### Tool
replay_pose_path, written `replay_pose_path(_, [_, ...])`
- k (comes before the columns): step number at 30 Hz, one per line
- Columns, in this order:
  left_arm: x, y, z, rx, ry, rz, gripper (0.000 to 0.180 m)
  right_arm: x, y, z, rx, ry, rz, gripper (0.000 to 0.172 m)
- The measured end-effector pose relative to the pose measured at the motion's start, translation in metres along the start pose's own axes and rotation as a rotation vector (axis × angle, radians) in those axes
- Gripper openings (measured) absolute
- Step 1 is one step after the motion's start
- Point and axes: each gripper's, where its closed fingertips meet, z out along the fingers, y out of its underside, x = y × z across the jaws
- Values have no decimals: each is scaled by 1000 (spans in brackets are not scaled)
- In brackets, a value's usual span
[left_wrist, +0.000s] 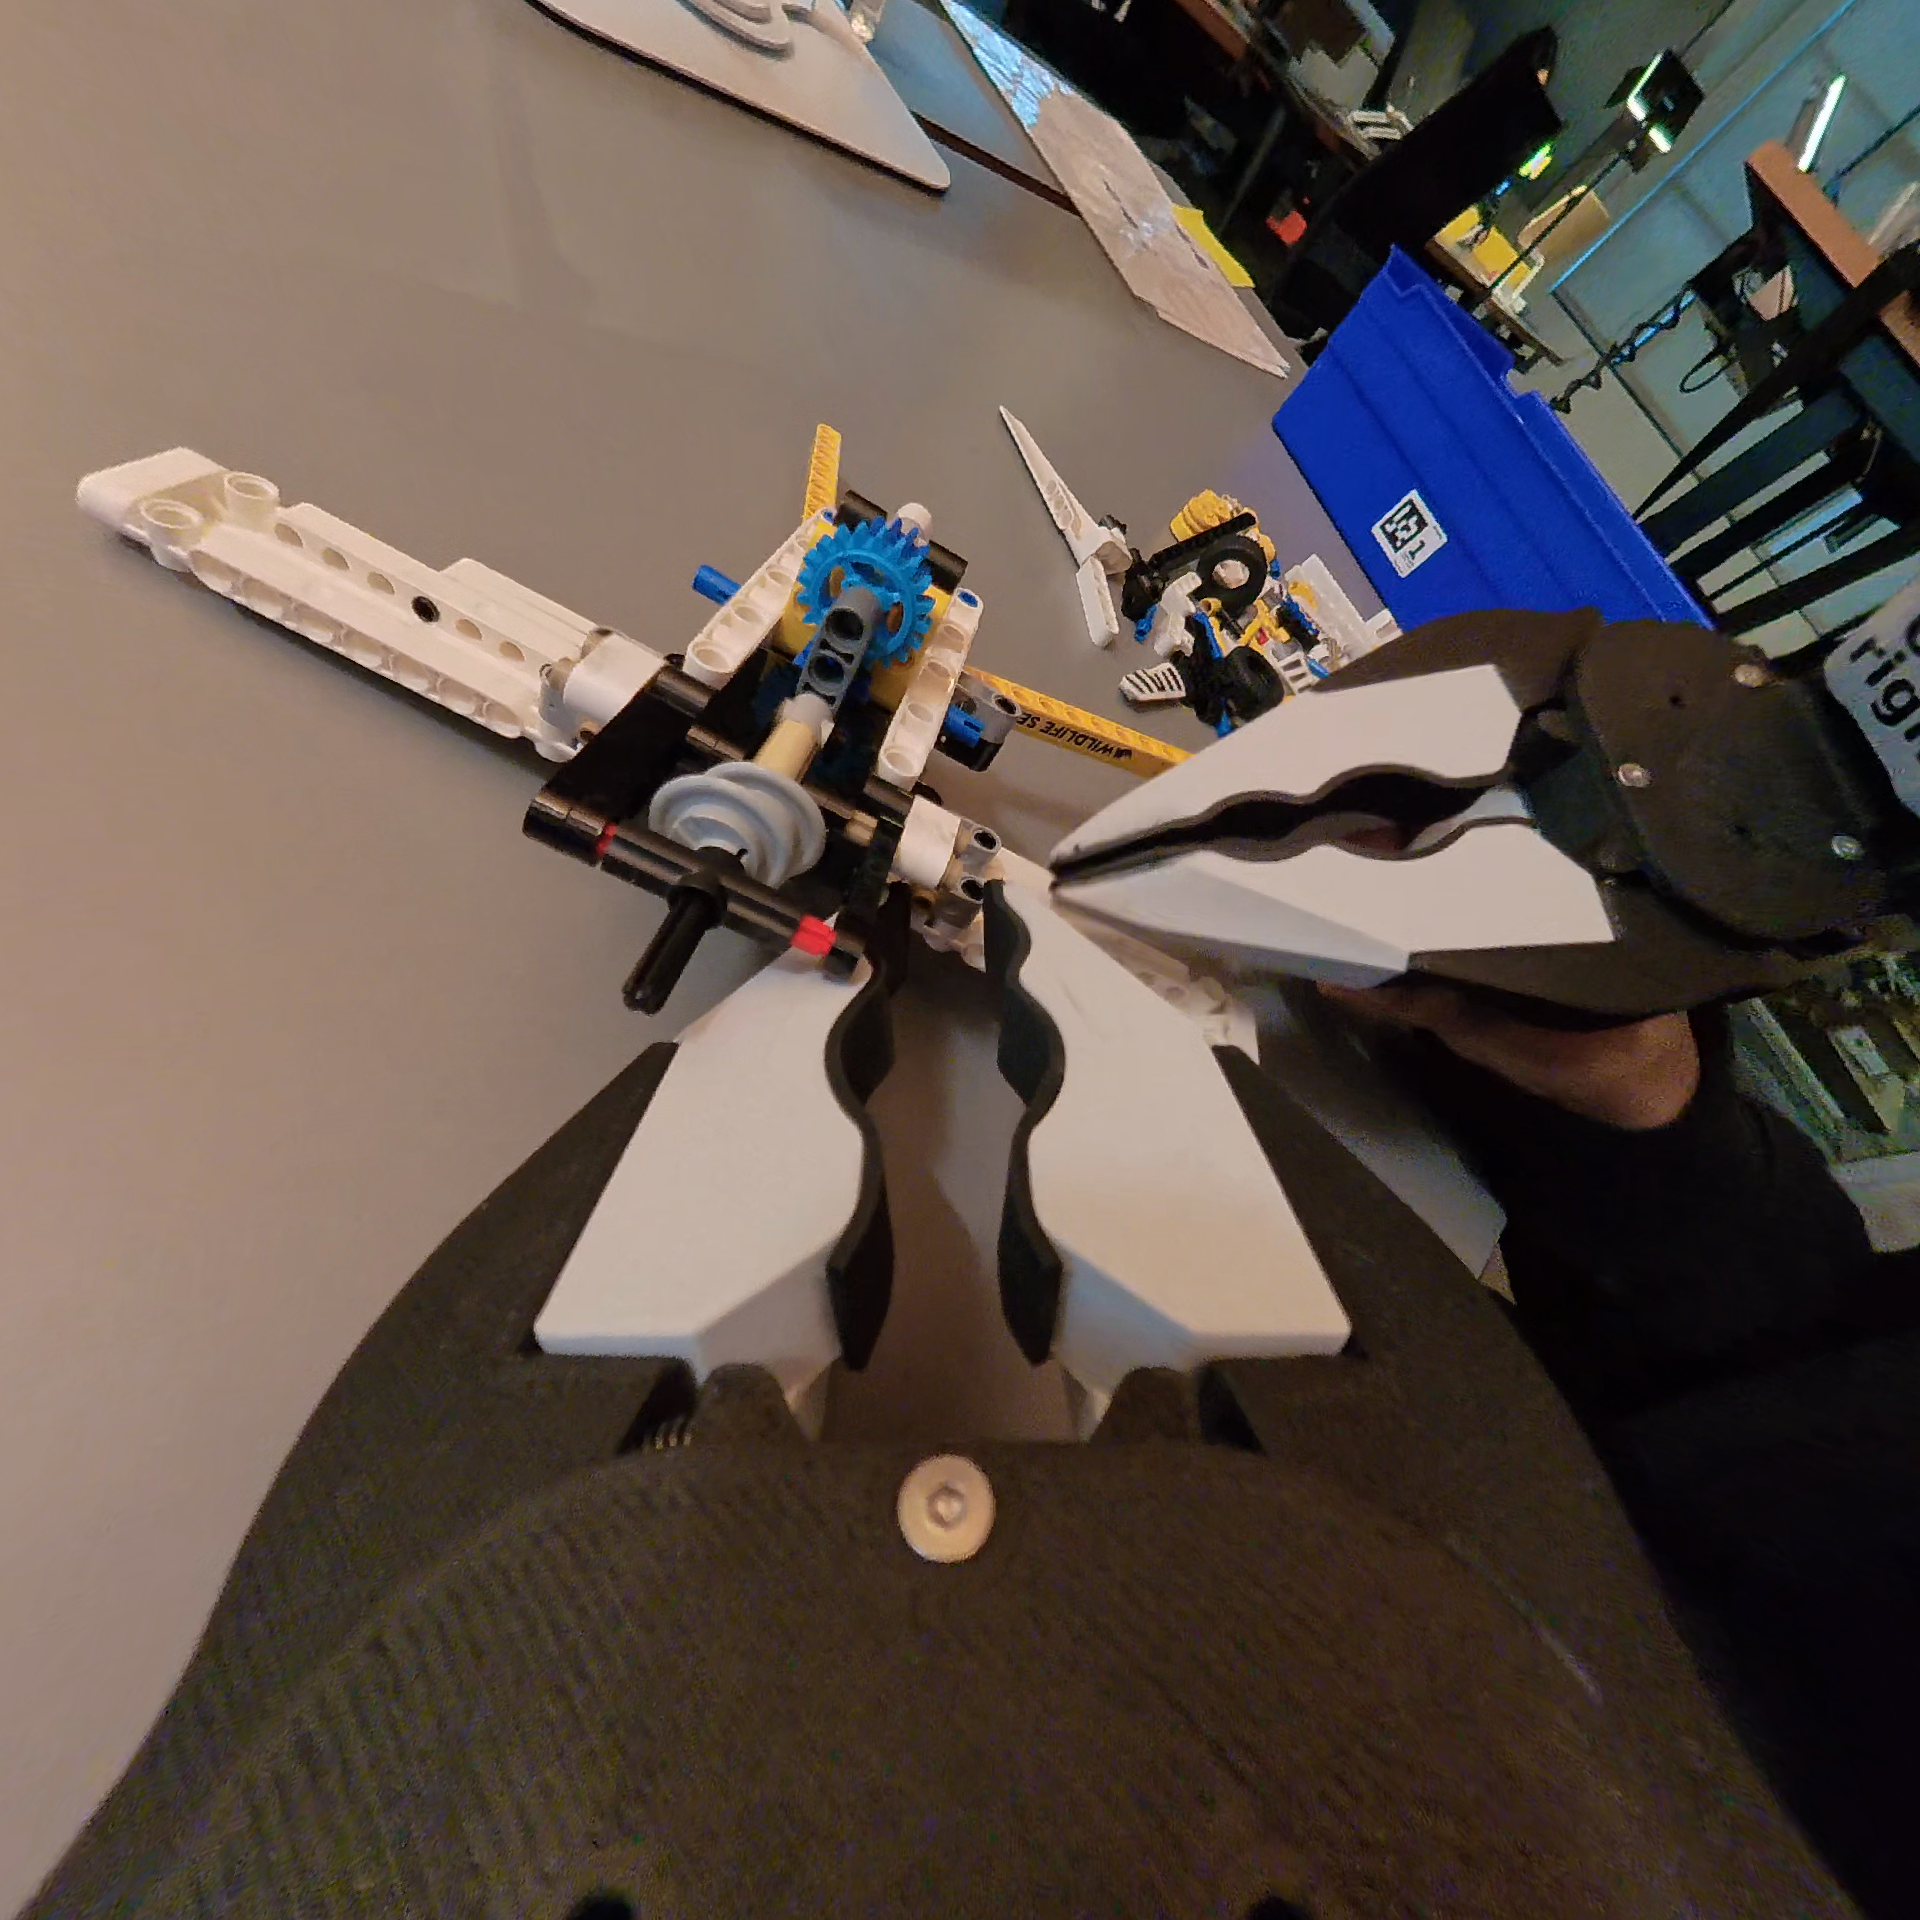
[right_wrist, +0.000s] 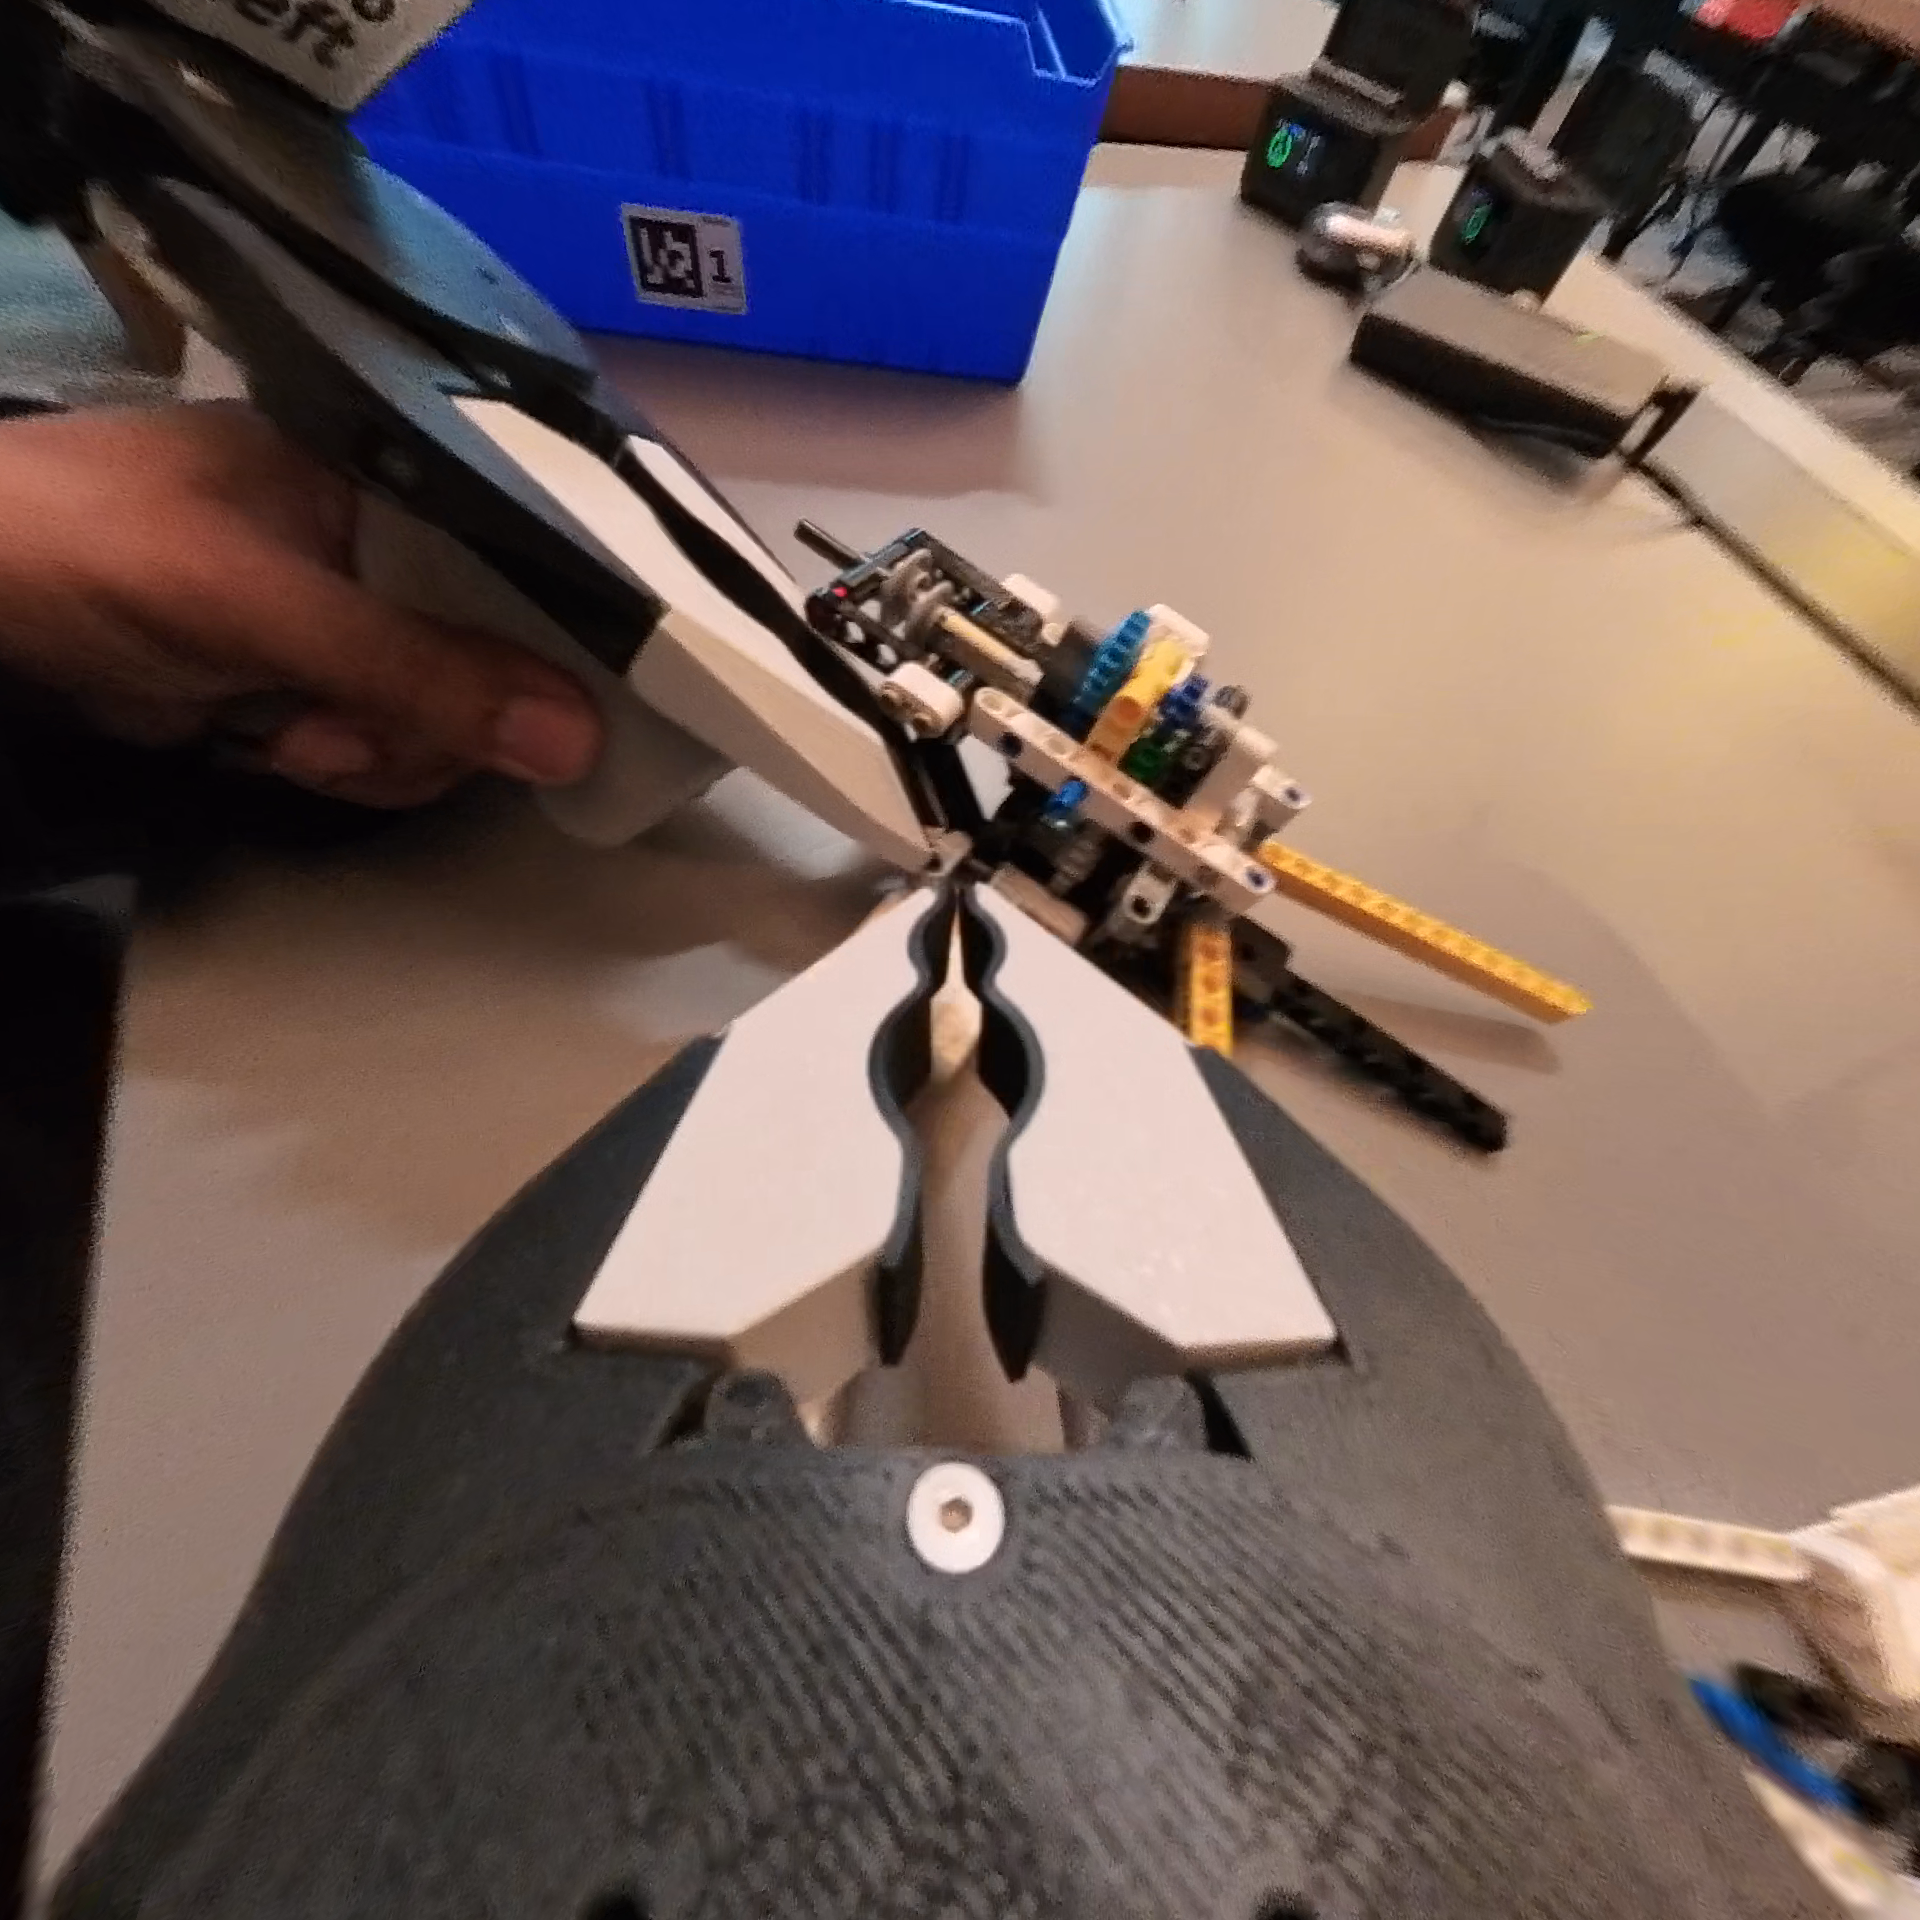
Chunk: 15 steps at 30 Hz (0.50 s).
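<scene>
Model: a brick-built mechanism (left_wrist: 831, 665) lies on the grey table (left_wrist: 312, 260), its blue gear (left_wrist: 868, 603) uppermost and a long white panel (left_wrist: 343, 582) running off its far-left side.
Left gripper: your left gripper (left_wrist: 940, 909) sits at the model's near end, jaws narrowly apart and closed around a small grey connector (left_wrist: 971, 878) there.
Right gripper: your right gripper (left_wrist: 1055, 878) has its tips pressed together, with nothing visible between them; they sit just beside that same connector, on the model's right.
State of parts: the model reads as assembled, with gear, worm (left_wrist: 727, 831) and axle in place; nothing appears detached at the connector.
Around the model: beyond it lie a smaller built figure (left_wrist: 1216, 623) and a loose white spike (left_wrist: 1039, 468); a blue bin (left_wrist: 1455, 447) stands behind these.
Left view only: you see the white panel, the worm's face and the right gripper's full side profile.
Right view only: you see your hand (right_wrist: 260, 613) on the left gripper, a yellow beam (right_wrist: 1423, 925) and a black beam (right_wrist: 1382, 1060) trailing from the model's far side, and loose white parts (right_wrist: 1818, 1590) well apart from it.
</scene>
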Motion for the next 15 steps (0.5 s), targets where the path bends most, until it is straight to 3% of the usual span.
replay_pose_path(3, [0,1,1,-9,-8,11,10,-6,4,5,-15,-15,85,3])
replay_pose_path(6, [2,1,1,-8,-16,40,10,10,10,4,-42,69,89,21])
replay_pose_path(9, [3,2,2,-16,-28,56,10,4,10,6,-38,13,148,15])
replay_pose_path(15, [10,7,6,-49,-48,155,11,10,19,7,-83,61,154,10])
